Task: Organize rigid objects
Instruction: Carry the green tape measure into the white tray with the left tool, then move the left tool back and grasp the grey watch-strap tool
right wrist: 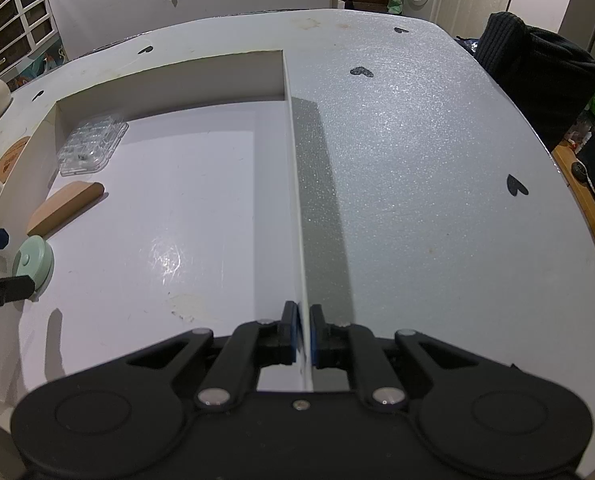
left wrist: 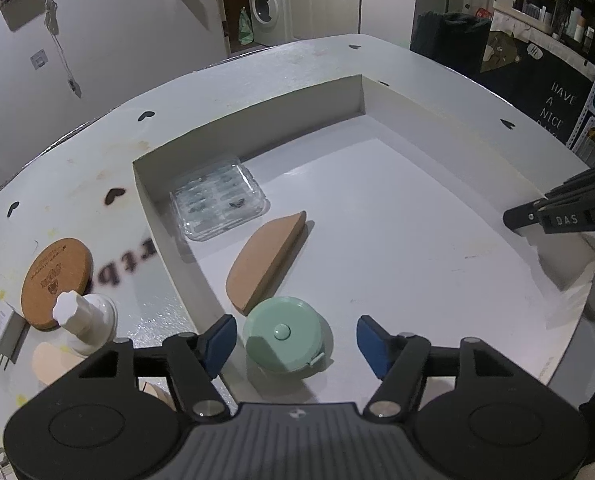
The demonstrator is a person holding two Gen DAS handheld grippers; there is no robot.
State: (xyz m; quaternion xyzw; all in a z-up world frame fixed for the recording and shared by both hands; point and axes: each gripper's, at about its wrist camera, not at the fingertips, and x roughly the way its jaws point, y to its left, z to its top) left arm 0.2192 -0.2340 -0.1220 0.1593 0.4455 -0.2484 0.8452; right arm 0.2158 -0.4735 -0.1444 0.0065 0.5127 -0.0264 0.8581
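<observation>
Two claws: my left claw [left wrist: 295, 342] gapes wide around the green tape measure [left wrist: 283, 334] at the box's [left wrist: 253, 114] near-left, while my right claw [right wrist: 304, 334] pinches the box's right wall.

A white desk [right wrist: 437, 152] dotted with small black hearts stands before a pale wall [left wrist: 109, 52], where a cable hangs down. Through a doorway behind it stand a white washing machine [left wrist: 266, 8] and pale cabinets [left wrist: 323, 2]. To the right are cluttered shelves [left wrist: 537, 4] and a dark board [left wrist: 553, 100] lettered "HAVE A NICE".
</observation>
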